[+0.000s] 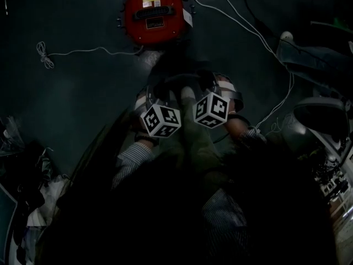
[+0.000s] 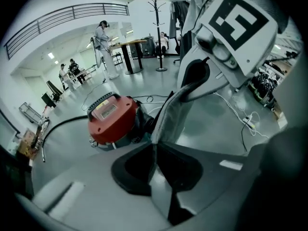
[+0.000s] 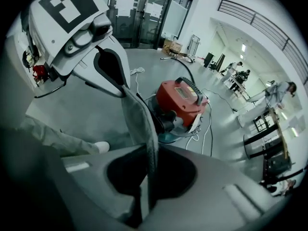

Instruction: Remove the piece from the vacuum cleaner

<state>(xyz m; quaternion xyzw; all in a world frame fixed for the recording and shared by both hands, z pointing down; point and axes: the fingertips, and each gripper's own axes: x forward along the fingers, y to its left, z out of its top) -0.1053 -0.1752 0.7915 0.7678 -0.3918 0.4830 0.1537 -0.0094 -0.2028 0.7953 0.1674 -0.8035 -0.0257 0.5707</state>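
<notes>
The red vacuum cleaner (image 1: pixel 154 12) stands on the dark floor, ahead of both grippers. It also shows as a red drum in the left gripper view (image 2: pixel 113 119) and the right gripper view (image 3: pixel 180 102). A grey fabric piece (image 2: pixel 168 114) is stretched between the two grippers, above the floor and apart from the cleaner. My left gripper (image 2: pixel 154 146) is shut on one end of it. My right gripper (image 3: pixel 149 153) is shut on the other end of the fabric (image 3: pixel 139 119). In the head view the left gripper (image 1: pixel 161 101) and right gripper (image 1: pixel 212 93) sit side by side.
White cables (image 1: pixel 242 21) and a coiled cord (image 1: pixel 47 54) lie on the floor near the cleaner. A black hose (image 2: pixel 57 126) curves away from it. Cluttered gear (image 1: pixel 325 120) sits at the right. A coat stand (image 2: pixel 158 32), tables and people are far off. A shoe (image 3: pixel 98 147) is close by.
</notes>
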